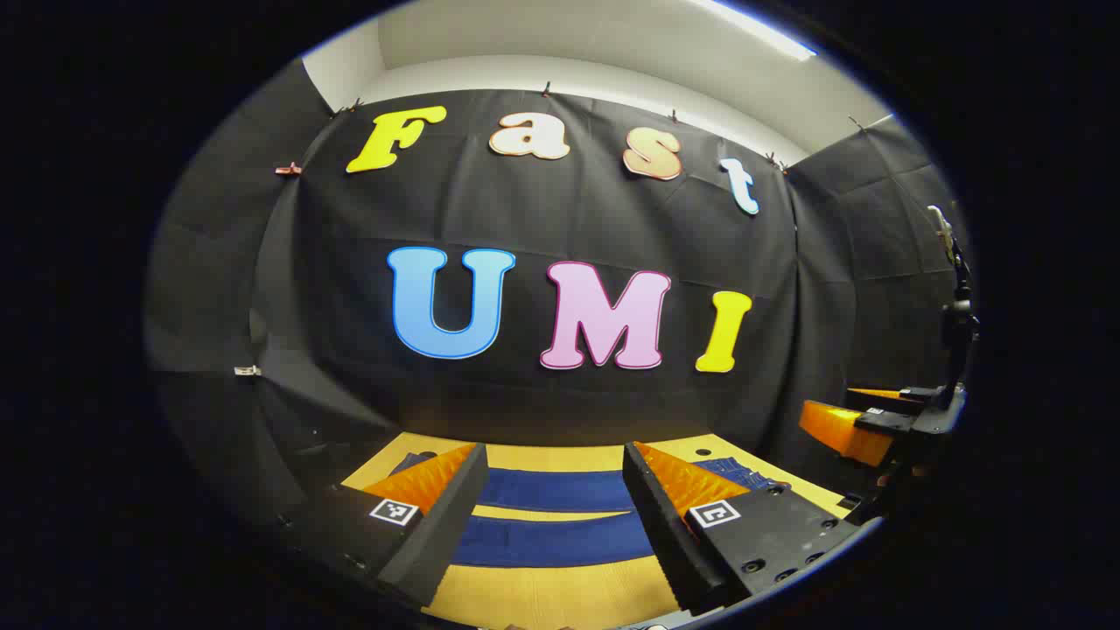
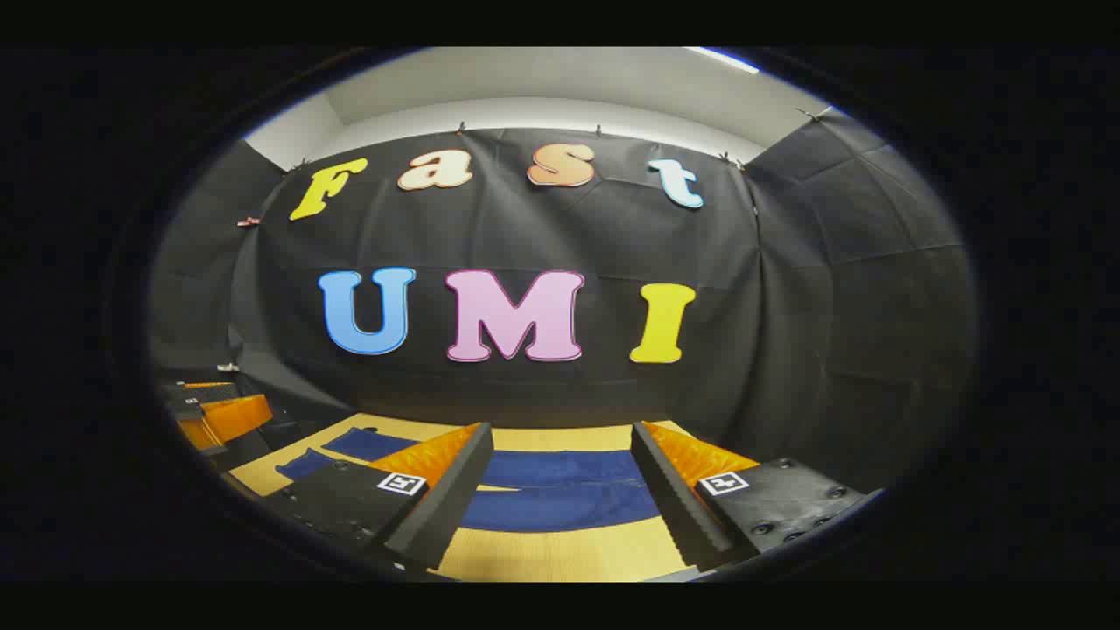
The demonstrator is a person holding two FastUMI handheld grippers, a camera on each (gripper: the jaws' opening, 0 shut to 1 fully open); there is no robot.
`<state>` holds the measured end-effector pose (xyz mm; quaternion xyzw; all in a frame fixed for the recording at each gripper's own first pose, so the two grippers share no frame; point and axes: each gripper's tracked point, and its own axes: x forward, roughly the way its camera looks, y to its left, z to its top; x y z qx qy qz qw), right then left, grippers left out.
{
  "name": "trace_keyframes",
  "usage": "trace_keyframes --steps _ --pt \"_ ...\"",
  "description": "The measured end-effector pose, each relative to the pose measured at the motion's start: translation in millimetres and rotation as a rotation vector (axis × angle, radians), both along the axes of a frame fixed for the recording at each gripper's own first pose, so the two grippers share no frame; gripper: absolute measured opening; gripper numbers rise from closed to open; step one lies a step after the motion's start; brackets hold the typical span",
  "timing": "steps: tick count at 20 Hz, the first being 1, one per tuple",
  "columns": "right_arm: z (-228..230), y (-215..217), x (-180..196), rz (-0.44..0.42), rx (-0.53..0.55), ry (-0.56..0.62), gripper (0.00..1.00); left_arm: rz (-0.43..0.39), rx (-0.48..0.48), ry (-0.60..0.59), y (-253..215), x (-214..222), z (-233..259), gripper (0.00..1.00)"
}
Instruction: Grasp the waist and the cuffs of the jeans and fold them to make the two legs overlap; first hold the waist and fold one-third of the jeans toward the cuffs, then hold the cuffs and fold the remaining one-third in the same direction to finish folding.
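In the left gripper view, the left gripper (image 1: pixel 553 507) hangs with its jaws wide and empty above the dark blue denim jeans (image 1: pixel 556 490), which lie flat with both legs apart on the yellow wooden table (image 1: pixel 551 595). At the far right hovers the right gripper (image 1: pixel 862 429). In the right gripper view, that gripper (image 2: pixel 560 499) is likewise spread wide over the jeans (image 2: pixel 560 468); the left gripper (image 2: pixel 214 416) shows at the left edge.

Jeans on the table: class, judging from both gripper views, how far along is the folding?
Done: nothing visibly. The dark blue denim jeans lie flat on the yellow table, two legs side by side with table showing between them. In hand: nothing; the left gripper and right gripper are open above the cloth, fingers apart. Left: overlapping the legs, then both one-third folds.
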<state>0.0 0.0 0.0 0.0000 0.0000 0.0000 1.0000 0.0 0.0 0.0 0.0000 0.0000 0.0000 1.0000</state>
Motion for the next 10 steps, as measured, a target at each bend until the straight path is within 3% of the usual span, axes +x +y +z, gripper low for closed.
trace_keyframes --steps 10 --pt "-0.4 -0.5 7.0 0.022 0.01 0.006 0.97 0.032 -0.003 0.004 23.6 11.4 -2.5 0.97"
